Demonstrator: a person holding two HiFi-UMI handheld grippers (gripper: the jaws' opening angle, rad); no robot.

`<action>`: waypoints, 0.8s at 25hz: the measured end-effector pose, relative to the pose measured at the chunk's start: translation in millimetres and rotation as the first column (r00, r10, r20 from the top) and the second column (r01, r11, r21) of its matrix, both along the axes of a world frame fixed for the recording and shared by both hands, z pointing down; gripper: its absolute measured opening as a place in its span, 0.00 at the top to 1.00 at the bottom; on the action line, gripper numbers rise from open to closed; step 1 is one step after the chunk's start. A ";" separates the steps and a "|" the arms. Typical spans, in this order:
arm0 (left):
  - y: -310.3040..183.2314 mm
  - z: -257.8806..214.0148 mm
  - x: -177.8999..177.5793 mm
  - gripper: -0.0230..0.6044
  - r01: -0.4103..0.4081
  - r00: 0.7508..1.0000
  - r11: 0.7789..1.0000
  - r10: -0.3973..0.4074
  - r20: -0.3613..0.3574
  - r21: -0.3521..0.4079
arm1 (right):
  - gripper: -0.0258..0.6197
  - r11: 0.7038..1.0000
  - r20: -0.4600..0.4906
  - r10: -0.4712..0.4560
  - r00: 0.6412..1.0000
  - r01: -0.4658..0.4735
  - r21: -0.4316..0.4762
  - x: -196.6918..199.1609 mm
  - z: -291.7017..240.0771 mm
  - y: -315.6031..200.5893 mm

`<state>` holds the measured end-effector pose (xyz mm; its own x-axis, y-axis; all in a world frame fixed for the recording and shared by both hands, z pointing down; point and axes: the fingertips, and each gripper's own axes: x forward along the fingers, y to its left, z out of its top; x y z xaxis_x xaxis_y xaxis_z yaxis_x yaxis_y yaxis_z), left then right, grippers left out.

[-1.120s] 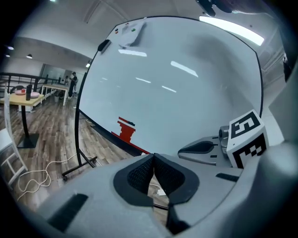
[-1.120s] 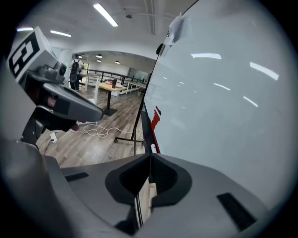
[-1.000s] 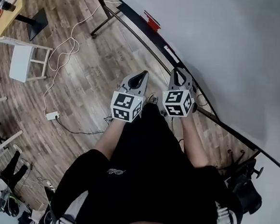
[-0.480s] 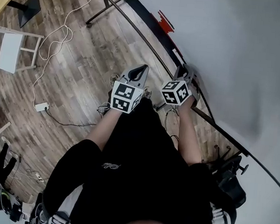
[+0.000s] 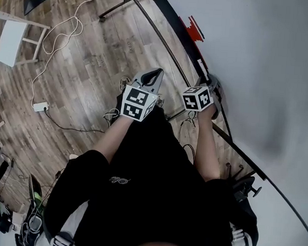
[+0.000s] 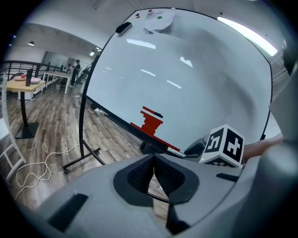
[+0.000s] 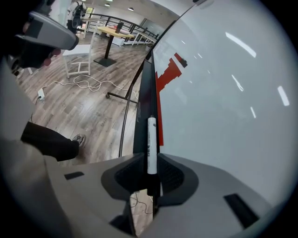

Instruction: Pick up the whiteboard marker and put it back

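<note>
The whiteboard marker (image 7: 151, 144), white with a dark cap, lies along the black tray (image 7: 142, 107) at the whiteboard's (image 7: 223, 93) lower edge. My right gripper (image 7: 151, 169) points down at the tray, and its jaws are opening with the marker's capped end between the pads; a thin gap shows beside the barrel. In the head view the right gripper (image 5: 213, 83) sits at the tray next to the marker (image 5: 202, 65). My left gripper (image 5: 156, 75) hovers over the floor left of it, its jaws (image 6: 153, 160) shut on nothing. The left gripper view also shows the marker (image 6: 174, 149).
A red block (image 5: 195, 28) sits further along the tray. The whiteboard stands on a black wheeled frame (image 5: 129, 1). White cables (image 5: 60, 38) and a power strip (image 5: 40, 106) lie on the wood floor, with a white stool (image 5: 12, 34) at the left. My black-clad legs fill the lower picture.
The right gripper has dropped toward the tray and tipped further down. The left gripper has drifted a little across the floor. The head camera has shifted, so the board sits higher in view.
</note>
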<state>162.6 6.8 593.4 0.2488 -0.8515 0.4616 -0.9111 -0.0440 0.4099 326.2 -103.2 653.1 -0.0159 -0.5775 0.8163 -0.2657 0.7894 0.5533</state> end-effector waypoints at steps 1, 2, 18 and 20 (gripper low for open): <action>0.2 1.0 -1.8 0.95 0.004 1.000 1.000 -0.004 0.000 -0.001 | 0.84 1.000 -0.002 0.004 1.000 -0.004 -0.002 0.1 1.0 -1.1; 0.9 2.1 -3.1 0.95 0.008 1.000 1.000 -0.008 0.000 -0.001 | 0.84 1.000 -0.005 0.007 1.000 -0.007 -0.004 0.4 2.1 -1.6; 9.8 -7.1 3.3 0.95 0.022 0.999 1.000 -0.022 0.040 0.011 | 0.87 1.000 0.047 0.010 0.999 -0.009 -0.010 9.3 6.8 1.9; 9.8 -11.3 5.1 0.95 0.020 0.999 1.000 -0.021 0.049 0.013 | 0.87 1.000 0.093 0.000 0.996 0.000 0.004 7.1 -1.2 3.5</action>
<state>167.7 16.6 582.1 0.2086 -0.8620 0.4620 -0.9308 -0.0301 0.3642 333.3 -99.7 651.8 -0.0920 -0.5806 0.8090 -0.3163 0.7874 0.5292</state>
